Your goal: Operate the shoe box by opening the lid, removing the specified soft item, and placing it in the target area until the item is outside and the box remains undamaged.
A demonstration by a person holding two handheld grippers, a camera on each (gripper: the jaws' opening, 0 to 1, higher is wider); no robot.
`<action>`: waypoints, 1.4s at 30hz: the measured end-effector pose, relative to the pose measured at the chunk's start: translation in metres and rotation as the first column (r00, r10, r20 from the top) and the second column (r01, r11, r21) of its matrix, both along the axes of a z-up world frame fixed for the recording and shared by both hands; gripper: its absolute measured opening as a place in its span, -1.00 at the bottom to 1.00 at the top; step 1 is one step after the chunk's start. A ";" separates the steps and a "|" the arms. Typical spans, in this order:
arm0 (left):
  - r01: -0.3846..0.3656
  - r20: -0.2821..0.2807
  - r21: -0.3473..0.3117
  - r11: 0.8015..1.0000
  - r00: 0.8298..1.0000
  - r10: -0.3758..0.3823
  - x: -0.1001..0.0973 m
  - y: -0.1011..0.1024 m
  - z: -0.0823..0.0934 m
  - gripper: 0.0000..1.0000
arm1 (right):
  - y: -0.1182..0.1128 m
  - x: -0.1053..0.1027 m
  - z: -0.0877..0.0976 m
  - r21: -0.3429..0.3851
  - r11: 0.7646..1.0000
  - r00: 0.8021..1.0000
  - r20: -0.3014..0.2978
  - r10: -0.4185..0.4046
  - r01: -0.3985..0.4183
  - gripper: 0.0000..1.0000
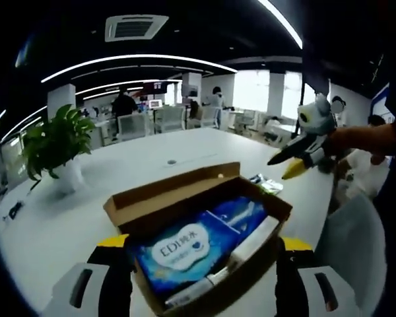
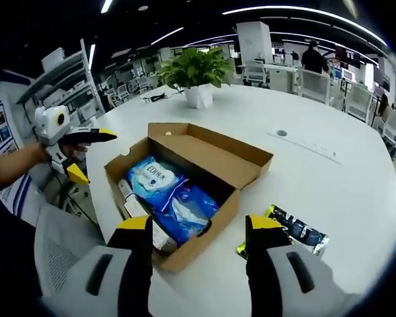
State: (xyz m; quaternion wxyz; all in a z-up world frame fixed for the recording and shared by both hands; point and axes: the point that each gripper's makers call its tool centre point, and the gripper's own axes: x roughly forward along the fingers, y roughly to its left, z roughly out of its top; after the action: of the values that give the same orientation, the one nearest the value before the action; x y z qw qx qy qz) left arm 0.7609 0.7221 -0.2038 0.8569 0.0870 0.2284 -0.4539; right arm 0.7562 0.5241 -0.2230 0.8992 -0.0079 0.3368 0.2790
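Tongs, both pairs [image 1: 201, 264] [image 2: 198, 247] spread wide, empty, above open shoe box [image 2: 185, 178].

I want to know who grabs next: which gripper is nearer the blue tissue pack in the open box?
Hard to call. The left gripper straddles the box end by the tissue pack; the right gripper flanks the box's other end.

You worked under bright ceiling light strips [image 1: 138, 59], with daylight from the windows [image 1: 267, 89] blown out to white. The pale bench [image 2: 330, 178] glared softly and shadows stayed faint. Both views bent strongly toward their edges, and the left gripper view looked slightly soft and blurred.
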 end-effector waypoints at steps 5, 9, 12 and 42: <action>0.007 0.002 0.013 1.000 1.000 -0.007 -0.002 0.006 -0.006 0.99 | 0.019 0.005 -0.005 0.007 0.999 0.999 -0.010 0.033 -0.033 -0.05; 0.017 -0.001 0.016 1.000 1.000 -0.017 -0.005 0.006 -0.006 0.99 | 0.032 0.012 -0.010 0.000 0.998 0.998 -0.009 0.059 -0.059 -0.10; 0.018 0.005 0.014 1.000 1.000 -0.018 -0.005 0.008 -0.006 0.99 | 0.043 0.016 -0.014 0.004 0.997 0.997 -0.022 0.075 -0.075 -0.15; -0.018 0.025 0.002 1.000 1.000 0.018 0.002 0.035 -0.014 1.00 | 0.099 0.061 -0.070 -0.049 0.980 0.976 -0.116 0.185 -0.192 -0.46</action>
State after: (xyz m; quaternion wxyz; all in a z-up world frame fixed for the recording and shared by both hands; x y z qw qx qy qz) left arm 0.7633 0.7575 -0.2174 0.8637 0.0919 0.2189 -0.4447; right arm 0.8177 0.6228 -0.2926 0.8479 -0.0513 0.3924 0.3527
